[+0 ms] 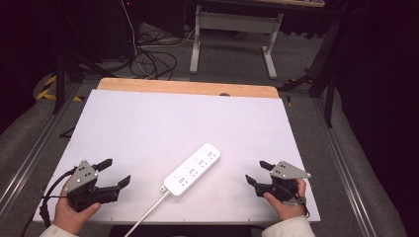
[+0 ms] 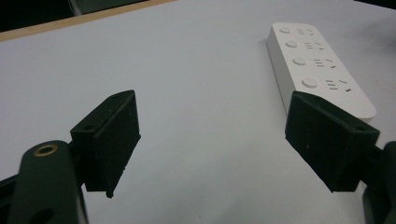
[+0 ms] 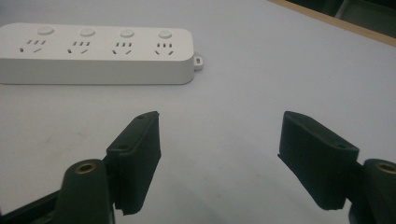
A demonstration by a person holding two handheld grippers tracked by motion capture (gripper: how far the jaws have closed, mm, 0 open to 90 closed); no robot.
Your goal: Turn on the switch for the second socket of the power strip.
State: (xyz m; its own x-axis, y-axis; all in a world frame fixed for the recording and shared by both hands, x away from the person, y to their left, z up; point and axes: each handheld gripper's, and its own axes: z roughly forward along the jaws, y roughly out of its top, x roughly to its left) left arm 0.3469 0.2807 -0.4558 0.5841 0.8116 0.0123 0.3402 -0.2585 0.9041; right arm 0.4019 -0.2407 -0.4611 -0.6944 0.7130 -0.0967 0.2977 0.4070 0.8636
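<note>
A white power strip point(image 1: 192, 169) with several sockets and buttons lies diagonally near the table's front middle, its white cord point(image 1: 146, 213) running off the front edge. My left gripper point(image 1: 114, 172) rests at the front left, open and empty, pointing toward the strip. In the left gripper view the power strip point(image 2: 317, 65) sits beyond the right jaw. My right gripper point(image 1: 258, 173) is at the front right, open and empty. In the right gripper view the power strip point(image 3: 95, 53) lies across the upper left, apart from the jaws.
The white table top point(image 1: 163, 123) has a wooden strip point(image 1: 188, 88) along its far edge. Beyond it on the floor are loose cables point(image 1: 153, 61) and a white desk frame point(image 1: 232, 34). Metal rails point(image 1: 29, 158) flank the table.
</note>
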